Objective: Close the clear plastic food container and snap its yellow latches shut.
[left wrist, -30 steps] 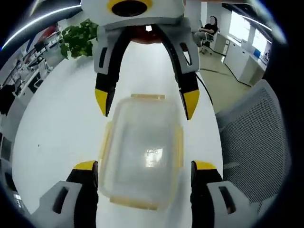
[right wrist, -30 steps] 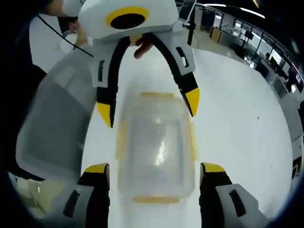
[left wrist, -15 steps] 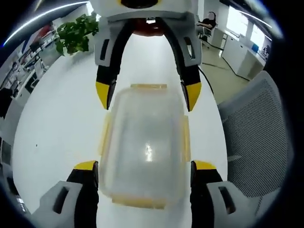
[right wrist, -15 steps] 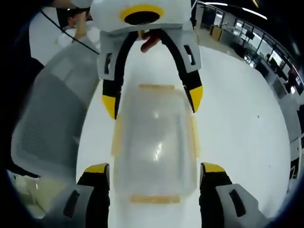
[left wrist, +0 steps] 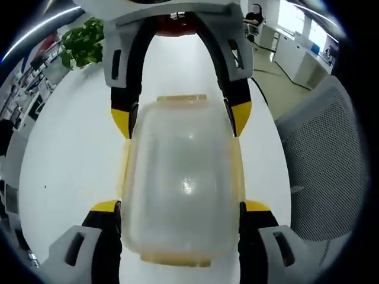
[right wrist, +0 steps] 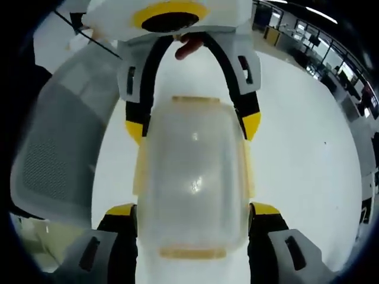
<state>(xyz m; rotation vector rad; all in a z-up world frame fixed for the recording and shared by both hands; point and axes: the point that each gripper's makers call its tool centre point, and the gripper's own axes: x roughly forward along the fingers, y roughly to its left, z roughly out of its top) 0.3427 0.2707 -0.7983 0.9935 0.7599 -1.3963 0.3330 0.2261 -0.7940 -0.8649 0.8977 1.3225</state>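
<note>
The clear plastic container [left wrist: 180, 177] lies on the white table [left wrist: 71, 154] with its lid on, yellow latches [left wrist: 180, 98] along its edges. My left gripper [left wrist: 180, 207] is open, its yellow-tipped jaws flanking the container's near end. The right gripper [left wrist: 180, 118] comes in from the top of the left gripper view and is open around the far end. In the right gripper view the container [right wrist: 192, 177] sits between the right gripper [right wrist: 192, 209] and the left gripper [right wrist: 192, 125] opposite. Whether the side latches [right wrist: 140, 171] are snapped down, I cannot tell.
A grey mesh chair [left wrist: 320, 160] stands beside the table edge, also seen as the chair [right wrist: 53, 148] in the right gripper view. A green plant [left wrist: 80, 41] is at the table's far end. A person's finger [right wrist: 186, 42] shows behind the left gripper. Office desks lie beyond.
Both grippers have closed in on the container from opposite ends, so it looms larger in both views. Their jaw tips now flank its sides. The jaw gaps look unchanged.
</note>
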